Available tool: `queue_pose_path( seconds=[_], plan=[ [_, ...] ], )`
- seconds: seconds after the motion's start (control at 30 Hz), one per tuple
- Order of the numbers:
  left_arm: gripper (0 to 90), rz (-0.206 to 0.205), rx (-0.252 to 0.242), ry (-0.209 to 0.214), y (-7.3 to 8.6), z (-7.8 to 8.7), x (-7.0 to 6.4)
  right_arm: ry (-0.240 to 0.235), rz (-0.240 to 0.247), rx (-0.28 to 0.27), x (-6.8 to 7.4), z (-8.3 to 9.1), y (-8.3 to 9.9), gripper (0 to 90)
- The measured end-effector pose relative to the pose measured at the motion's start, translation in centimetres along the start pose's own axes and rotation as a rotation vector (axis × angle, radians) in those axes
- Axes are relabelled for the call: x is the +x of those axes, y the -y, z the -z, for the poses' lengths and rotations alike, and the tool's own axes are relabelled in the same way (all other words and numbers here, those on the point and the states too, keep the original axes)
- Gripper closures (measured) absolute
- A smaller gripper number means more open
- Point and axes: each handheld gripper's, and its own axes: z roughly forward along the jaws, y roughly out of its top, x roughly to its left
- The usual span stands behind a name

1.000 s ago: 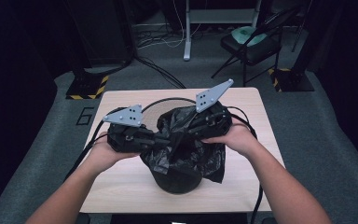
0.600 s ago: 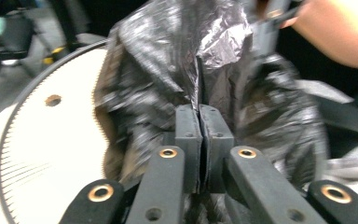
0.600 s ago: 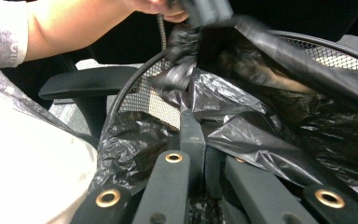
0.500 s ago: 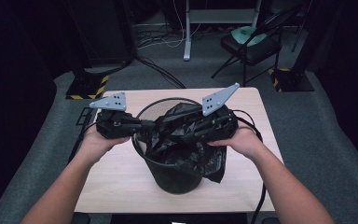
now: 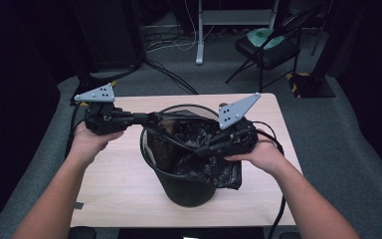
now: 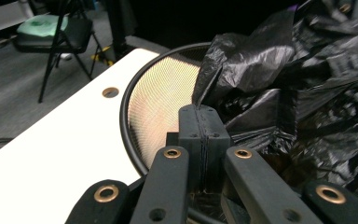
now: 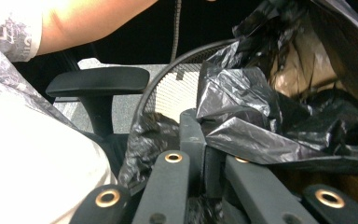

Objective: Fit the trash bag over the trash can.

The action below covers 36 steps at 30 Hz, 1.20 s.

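Both of your grippers are clamped tight on the black bin liner [image 5: 206, 149], which sits bunched in the mesh wastebasket [image 5: 186, 189] at mid-table. Your left gripper [image 5: 151, 118] pinches an edge at the left rim; your right gripper [image 5: 199, 151] holds a fold toward the right, lower inside. Stretched film runs left to right between them. The basket stands upright, mouth up, and the far rim looks uncovered.
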Motion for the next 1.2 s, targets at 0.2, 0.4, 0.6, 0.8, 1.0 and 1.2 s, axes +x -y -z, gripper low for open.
queue_pose_path(
  seconds=[0.2, 0.4, 0.6, 0.8, 1.0, 1.2],
  plan=[
    [84.1, 0.024, 0.02, 0.001, 1.8, -0.2, -0.2, -0.013, 0.015, 0.007, 0.6, -0.8, -0.4, 89.0],
    [58.9, 0.074, 0.0, -0.016, 2.5, 0.5, -0.2, -0.026, 0.01, 0.004, 0.5, -1.8, -0.7, 89.0],
    [47.7, 0.065, -0.029, -0.017, 2.5, 2.7, -1.4, -0.03, 0.002, 0.007, 0.3, -2.6, -1.4, 88.9],
    [40.8, 0.041, -0.025, -0.002, 2.2, 3.3, -3.4, -0.017, 0.009, 0.034, 0.3, -3.3, -1.8, 88.9],
    [37.4, 0.027, -0.015, 0.008, 1.5, 2.1, -4.7, -0.011, 0.01, 0.039, 0.4, -3.6, -2.0, 88.9],
    [52.4, 0.015, 0.041, 0.003, 2.0, 0.1, -4.4, -0.005, 0.014, 0.045, 0.6, -3.5, -2.0, 88.8]
  ],
)
